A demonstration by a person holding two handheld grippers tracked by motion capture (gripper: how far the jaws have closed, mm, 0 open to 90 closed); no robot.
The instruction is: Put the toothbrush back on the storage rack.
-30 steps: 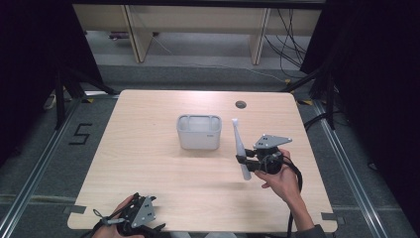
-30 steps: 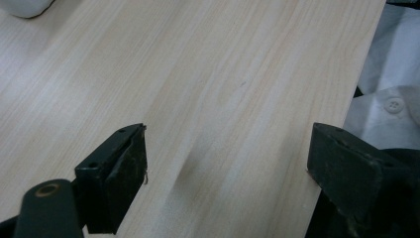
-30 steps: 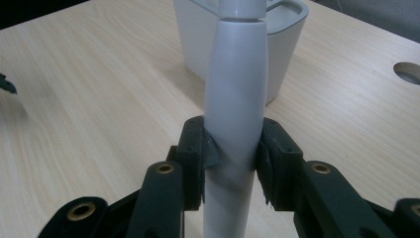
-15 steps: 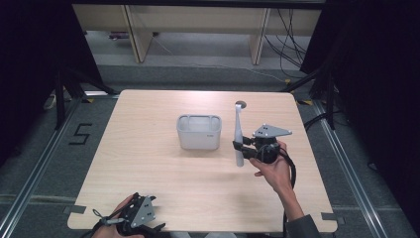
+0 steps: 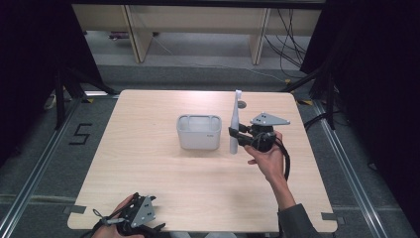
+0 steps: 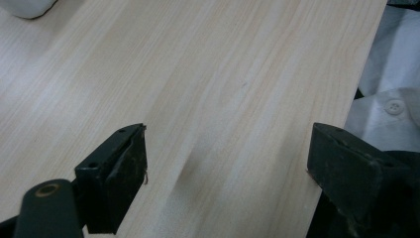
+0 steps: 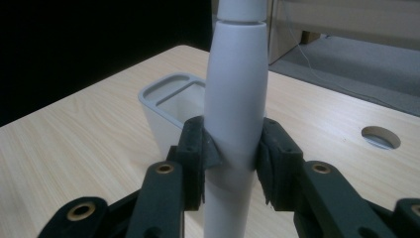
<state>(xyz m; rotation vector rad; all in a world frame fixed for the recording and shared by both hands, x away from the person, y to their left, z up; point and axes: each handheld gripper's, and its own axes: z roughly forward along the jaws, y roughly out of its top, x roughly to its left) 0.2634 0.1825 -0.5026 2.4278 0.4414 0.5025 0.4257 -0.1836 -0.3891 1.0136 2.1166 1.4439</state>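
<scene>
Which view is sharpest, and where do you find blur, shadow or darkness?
High view: evenly lit table, dark surroundings. Left gripper view: jaws soft, a faint shadow on the wood between them. Right gripper view: toothbrush sharp, black background at left, holder slightly soft.

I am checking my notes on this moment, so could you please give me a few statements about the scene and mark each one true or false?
1. The right tongs are shut on the white electric toothbrush. True.
2. The toothbrush lies flat on the table. False: it is held upright, clear of the tabletop.
3. The left tongs stand open with nothing between them. True.
4. The toothbrush is already standing inside the grey holder. False: it is held beside the holder, to its right in the high view.
5. The holder has more than one compartment. True.
</scene>
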